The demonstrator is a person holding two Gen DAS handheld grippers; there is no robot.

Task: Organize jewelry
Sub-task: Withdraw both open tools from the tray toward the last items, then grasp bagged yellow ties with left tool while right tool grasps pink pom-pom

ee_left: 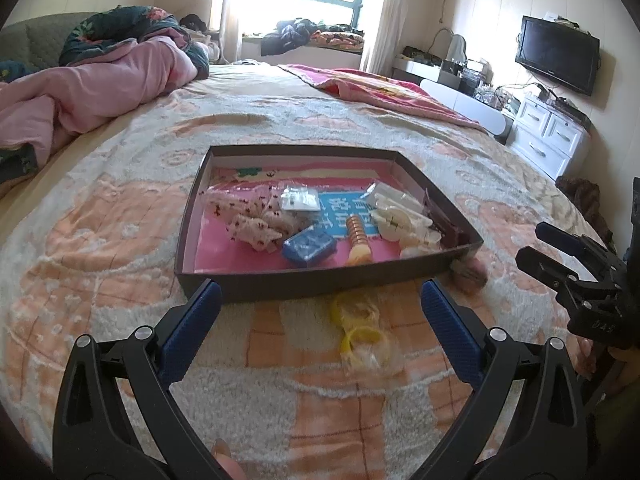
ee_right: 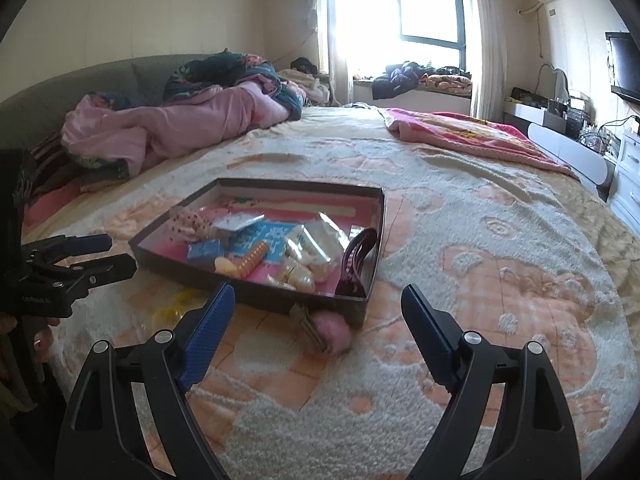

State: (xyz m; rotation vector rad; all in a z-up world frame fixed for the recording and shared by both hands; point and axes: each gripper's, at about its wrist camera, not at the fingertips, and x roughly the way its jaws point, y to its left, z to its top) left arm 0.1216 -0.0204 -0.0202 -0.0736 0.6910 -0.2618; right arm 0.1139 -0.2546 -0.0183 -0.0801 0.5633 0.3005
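A dark shallow tray [ee_left: 304, 148] [ee_right: 296, 186] with a pink floor lies on the bed. It holds small plastic bags, a blue box [ee_left: 308, 246], an orange beaded bracelet [ee_left: 358, 236] and white clips [ee_left: 400, 220]. In front of the tray, yellow bracelets in a clear bag [ee_left: 362, 334] [ee_right: 176, 306] lie on the blanket. They lie just ahead of my left gripper [ee_left: 321, 290], which is open and empty. A pink fluffy hair clip [ee_right: 328, 330] [ee_left: 470, 272] rests against the tray's near corner, between the spread fingers of my right gripper [ee_right: 318, 294], open and untouched by it.
The bed is covered by a cream and orange patterned blanket [ee_right: 500, 280]. Crumpled pink bedding [ee_left: 100, 84] is piled at the far left and a pink blanket [ee_left: 380, 88] at the far right. White drawers [ee_left: 548, 136] and a wall television [ee_left: 556, 54] stand beyond the bed's right edge.
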